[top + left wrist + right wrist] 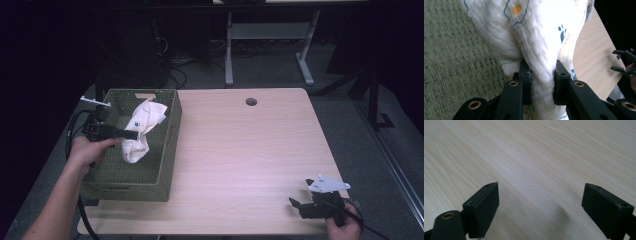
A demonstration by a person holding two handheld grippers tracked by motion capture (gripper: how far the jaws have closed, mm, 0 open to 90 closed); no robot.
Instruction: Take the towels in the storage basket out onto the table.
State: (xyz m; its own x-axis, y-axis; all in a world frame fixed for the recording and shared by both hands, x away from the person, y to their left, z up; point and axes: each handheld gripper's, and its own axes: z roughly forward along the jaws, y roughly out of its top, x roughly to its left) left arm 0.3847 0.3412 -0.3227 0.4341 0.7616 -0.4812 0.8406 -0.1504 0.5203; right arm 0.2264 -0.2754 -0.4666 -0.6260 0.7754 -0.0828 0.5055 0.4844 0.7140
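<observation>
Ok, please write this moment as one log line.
left gripper: shut on white cloth, over green basket | right gripper: open, above table

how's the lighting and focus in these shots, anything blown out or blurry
High view: dark room, table evenly lit, cloth bright. Left gripper view: cloth overexposed at the top, basket weave slightly blurred. Right gripper view: fingers soft, a faint shadow on the wood.

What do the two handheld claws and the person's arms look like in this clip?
Both claws are black. The left claw has flat rectangular pads on arms with brass-coloured rivets and a black cable. The right claw carries a grey three-cornered plate on top. The forearms are bare: no sleeves or gloves in view.
</observation>
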